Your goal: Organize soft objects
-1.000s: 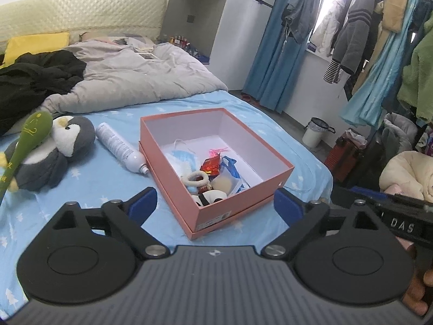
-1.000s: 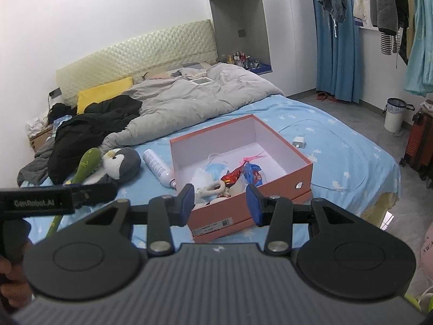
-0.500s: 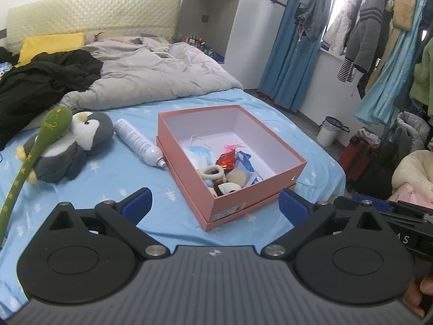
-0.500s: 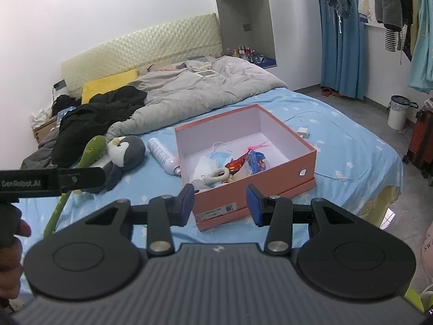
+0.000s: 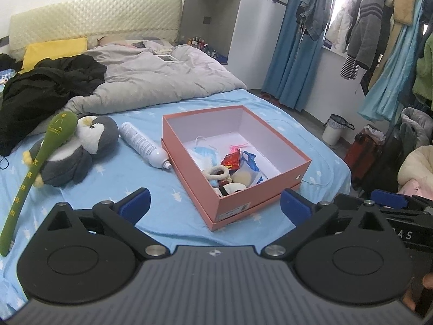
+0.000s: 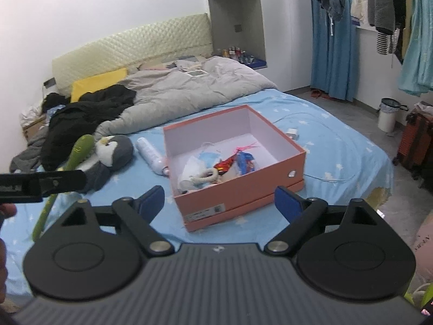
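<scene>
A bed covered by a light-blue sheet with white star print [image 5: 113, 178] [image 6: 338, 146] is shown, its far end occupied by a crumpled grey duvet [image 5: 162, 81] [image 6: 189, 92]. A heap of black clothing [image 5: 46, 86] [image 6: 84, 113] is seen at the left, partly over a yellow pillow [image 5: 54, 50] [image 6: 97, 82].

An open salmon-pink cardboard box with a white interior [image 5: 281, 174] [image 6: 240, 192] is placed on the sheet near the middle; small mixed items are held inside, among them a pale-blue face mask [image 5: 203, 154] [image 6: 207, 157], a red foil packet [image 5: 232, 159] [image 6: 226, 163] and a cream ring-shaped soft toy [image 5: 217, 172] [image 6: 207, 176].

A grey-and-white plush penguin [image 5: 78, 151] [image 6: 113, 154] is laid on the sheet well to the left of the box. A long green plush stick with yellow characters [image 5: 35, 168] [image 6: 75, 154] is rested across it. A white cylindrical spray bottle [image 5: 142, 145] [image 6: 150, 154] is laid between penguin and box, its nozzle end just beside the box wall.

The left gripper [image 5: 215, 204] is held above the near sheet with its blue-padded fingers spread wide and nothing between them. The right gripper [image 6: 219, 201] is likewise unloaded; its jaws have just been opening and now stand well apart, framing the near wall of the box without contact.
</scene>
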{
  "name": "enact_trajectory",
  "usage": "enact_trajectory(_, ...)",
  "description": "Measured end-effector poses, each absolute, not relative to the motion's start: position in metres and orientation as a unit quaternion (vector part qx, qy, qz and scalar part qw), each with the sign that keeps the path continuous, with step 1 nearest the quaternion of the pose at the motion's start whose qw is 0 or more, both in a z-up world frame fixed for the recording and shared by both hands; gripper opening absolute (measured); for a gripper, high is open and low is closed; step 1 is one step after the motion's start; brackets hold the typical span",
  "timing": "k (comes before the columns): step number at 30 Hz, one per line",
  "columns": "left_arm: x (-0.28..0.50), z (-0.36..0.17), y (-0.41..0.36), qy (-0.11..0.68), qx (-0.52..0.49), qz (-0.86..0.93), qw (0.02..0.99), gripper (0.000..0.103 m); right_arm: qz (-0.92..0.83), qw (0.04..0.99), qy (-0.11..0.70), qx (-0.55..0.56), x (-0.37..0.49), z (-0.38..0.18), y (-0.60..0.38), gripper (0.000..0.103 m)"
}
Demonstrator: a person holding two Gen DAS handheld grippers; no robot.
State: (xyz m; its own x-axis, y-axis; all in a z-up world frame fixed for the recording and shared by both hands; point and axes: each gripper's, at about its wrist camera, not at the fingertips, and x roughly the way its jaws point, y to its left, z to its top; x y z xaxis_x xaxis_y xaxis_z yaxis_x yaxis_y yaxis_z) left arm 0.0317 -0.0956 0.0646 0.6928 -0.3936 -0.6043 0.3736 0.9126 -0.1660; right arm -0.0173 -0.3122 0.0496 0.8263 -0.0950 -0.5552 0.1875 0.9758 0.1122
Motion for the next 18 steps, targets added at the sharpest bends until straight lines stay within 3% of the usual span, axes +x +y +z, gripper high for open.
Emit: enact_trajectory(18, 0.0320, 0.0666, -0.0983, 0.324, -0.011, -0.205, 0.924, 0.103, -0.077, 0.952, 0.283, 0.087, -0.0201, 0.0496, -0.3176, 0.090)
